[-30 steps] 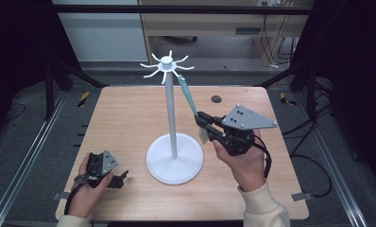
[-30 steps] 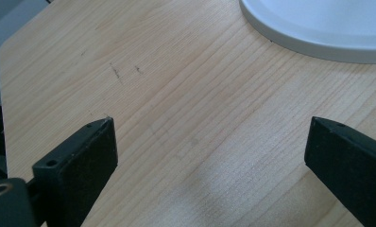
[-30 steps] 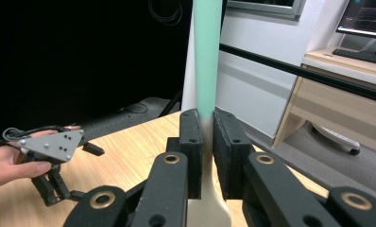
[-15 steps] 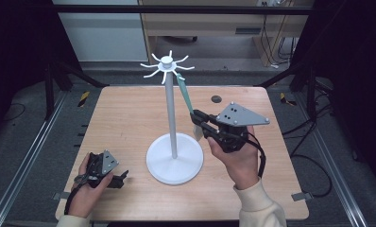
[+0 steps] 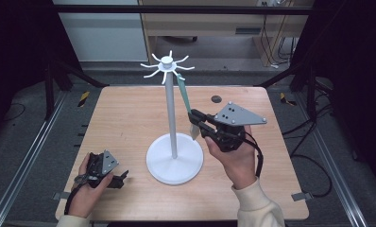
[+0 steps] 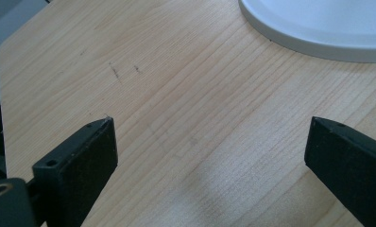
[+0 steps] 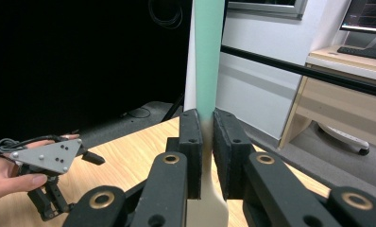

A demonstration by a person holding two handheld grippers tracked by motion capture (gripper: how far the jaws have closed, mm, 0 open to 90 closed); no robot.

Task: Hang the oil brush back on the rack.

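- Jaws of the right gripper pinch the green-handled utensil at 3 o'clock of the white stand, steadying it under a hook
- Left gripper rests wide apart, idle at 8 o'clock

I see a table of pale matt wood with fine grain. The white stand looks smooth, the green-handled utensil matt plastic.

The white stand is blocking the middle of the table, while bare wood is lying free to both sides
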